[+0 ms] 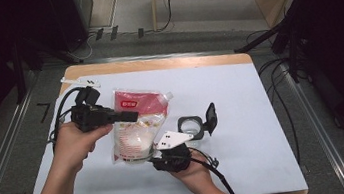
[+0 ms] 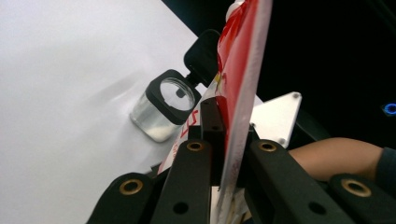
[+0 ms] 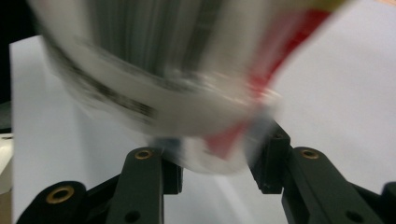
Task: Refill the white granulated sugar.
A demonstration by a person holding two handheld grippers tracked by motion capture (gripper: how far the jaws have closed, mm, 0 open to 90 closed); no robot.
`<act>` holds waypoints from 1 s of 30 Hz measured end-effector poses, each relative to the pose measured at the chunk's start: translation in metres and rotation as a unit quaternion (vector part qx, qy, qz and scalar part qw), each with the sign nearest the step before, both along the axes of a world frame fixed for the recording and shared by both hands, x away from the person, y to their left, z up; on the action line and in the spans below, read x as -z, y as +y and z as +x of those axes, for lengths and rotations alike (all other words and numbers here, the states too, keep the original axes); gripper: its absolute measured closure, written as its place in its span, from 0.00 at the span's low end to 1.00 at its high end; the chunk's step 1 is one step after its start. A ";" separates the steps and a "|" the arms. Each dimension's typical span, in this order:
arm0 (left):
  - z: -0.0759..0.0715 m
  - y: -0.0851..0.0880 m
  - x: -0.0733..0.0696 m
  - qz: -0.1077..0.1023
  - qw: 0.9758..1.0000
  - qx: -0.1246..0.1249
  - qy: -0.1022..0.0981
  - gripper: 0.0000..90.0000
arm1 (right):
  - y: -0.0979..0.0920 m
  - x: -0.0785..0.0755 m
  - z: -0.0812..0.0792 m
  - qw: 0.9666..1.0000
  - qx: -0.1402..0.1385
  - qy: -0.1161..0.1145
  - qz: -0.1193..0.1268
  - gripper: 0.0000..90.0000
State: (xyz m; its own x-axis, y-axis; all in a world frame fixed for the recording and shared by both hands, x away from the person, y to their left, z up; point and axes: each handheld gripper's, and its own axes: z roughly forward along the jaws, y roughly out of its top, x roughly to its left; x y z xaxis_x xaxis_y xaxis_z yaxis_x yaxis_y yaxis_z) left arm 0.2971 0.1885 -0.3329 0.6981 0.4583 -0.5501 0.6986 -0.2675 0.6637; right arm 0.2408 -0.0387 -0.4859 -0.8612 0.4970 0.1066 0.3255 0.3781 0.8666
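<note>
A red-and-white spout pouch hangs tilted over the white mat, white powder showing through its lower part. My left gripper is shut on the pouch's left edge; in the left gripper view the jaws pinch the pouch edge-on. My right gripper comes in from below, and the blurred pouch bottom fills the gap between the jaws of the right gripper, touching both pads. A small glass jar with its black flip lid open stands just right of the pouch. The jar is open at the top.
A thin white strip lies at the mat's back left corner. The wooden table edge runs along the back. Black cables trail from both grippers. Dark stands and cables sit on the floor at the right.
</note>
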 end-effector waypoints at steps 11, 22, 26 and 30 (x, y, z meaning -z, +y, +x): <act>-0.002 -0.015 0.003 0.029 0.999 0.016 -0.042 0.98 | 0.005 -0.004 -0.007 1.000 -0.026 -0.001 -0.011 0.68; -0.004 -0.029 0.008 0.046 0.995 0.029 -0.086 0.95 | 0.011 -0.010 -0.015 0.998 -0.058 0.007 -0.009 0.66; -0.004 -0.031 0.012 0.037 0.994 0.034 -0.096 0.94 | 0.010 -0.011 -0.014 0.998 -0.061 0.013 -0.002 0.66; -0.003 -0.036 0.018 0.027 0.994 0.037 -0.097 0.91 | 0.009 -0.014 -0.013 0.997 -0.068 0.029 0.014 0.66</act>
